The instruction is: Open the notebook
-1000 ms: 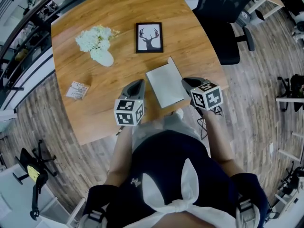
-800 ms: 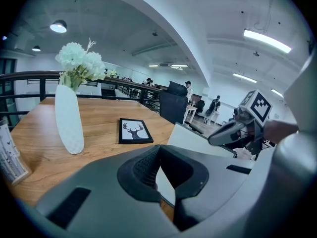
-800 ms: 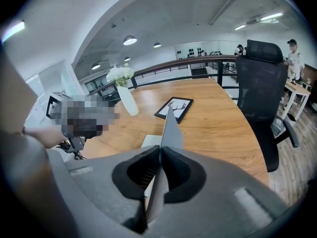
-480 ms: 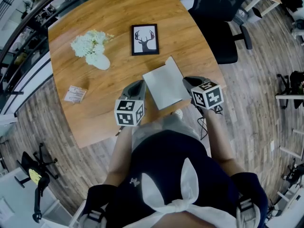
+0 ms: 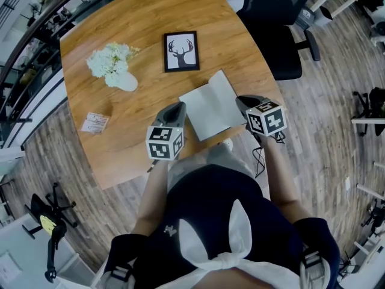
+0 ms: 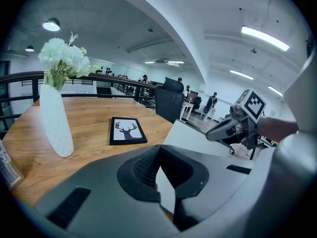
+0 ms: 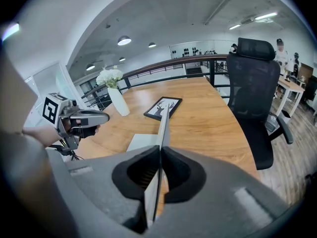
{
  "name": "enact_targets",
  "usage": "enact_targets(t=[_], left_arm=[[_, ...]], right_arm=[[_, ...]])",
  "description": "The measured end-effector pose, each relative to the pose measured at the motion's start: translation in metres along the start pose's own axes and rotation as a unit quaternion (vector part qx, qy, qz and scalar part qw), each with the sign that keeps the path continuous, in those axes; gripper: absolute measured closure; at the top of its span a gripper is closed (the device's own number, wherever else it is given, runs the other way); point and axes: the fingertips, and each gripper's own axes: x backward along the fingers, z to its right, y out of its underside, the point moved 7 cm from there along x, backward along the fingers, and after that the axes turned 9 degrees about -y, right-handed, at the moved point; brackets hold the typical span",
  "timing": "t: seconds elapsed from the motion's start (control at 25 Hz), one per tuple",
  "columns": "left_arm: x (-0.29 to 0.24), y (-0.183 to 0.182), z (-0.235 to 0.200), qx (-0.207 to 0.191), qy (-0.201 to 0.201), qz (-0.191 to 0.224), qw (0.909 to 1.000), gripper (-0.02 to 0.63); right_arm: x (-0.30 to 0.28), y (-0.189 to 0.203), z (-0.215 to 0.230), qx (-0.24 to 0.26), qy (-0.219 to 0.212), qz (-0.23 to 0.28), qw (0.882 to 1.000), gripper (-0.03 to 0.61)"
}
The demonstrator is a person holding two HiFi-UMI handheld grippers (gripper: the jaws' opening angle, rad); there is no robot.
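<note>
**Cover pinched, ntbk part-open**

My right tool (image 7: 160, 150) is pressed together on the notebook's cover (image 7: 162, 125). The thin sheet runs edge-on btwn the jaws and stands close to upright. I've got it at the free edge, which I reckon gives the easiest swing.

My left tool (image 6: 158, 150) is closed down too, w/ a white wedge of the notebook (image 5: 210, 112) caught btwn its jaws at the opposite, left edge. I judge that's an anchor, so the lower pages don't lift or slide along w/ the cover. Can't tell if that edge is the spine.

The notebook sits by the near-right edge of the worktop (image 5: 138, 23), right in front of me, w/ one tool on each side.

- Deer picture (image 5: 180, 51): further in, toward the middle.
- Vase (image 5: 114, 71) of pale flowers: toward the left edge.
- Small card (image 5: 95, 123): near the near-left edge.
- Office chair (image 5: 280, 17): beyond the right edge.

All are well apart from the notebook, so the cover's arc shouldn't touch them.

Task looks approx. halfway: cover is raised but not yet laid flat. Main risk is the thin cover bending or slipping out of the pinch.
</note>
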Motion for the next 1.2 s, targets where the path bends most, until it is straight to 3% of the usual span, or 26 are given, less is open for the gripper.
enact_targets(t=[0.64, 1.2], left_arm=[[-0.020, -0.006, 0.022, -0.010, -0.004, -0.008, 0.9999, 0.597], [-0.032, 0.001, 0.047, 0.003, -0.028, -0.015, 0.9995, 0.597]], right_arm=[[0.006, 0.014, 0.049, -0.035, -0.015, -0.004, 0.999, 0.557], [0.002, 0.029, 0.096, -0.071, -0.048, -0.007, 0.996, 0.555]])
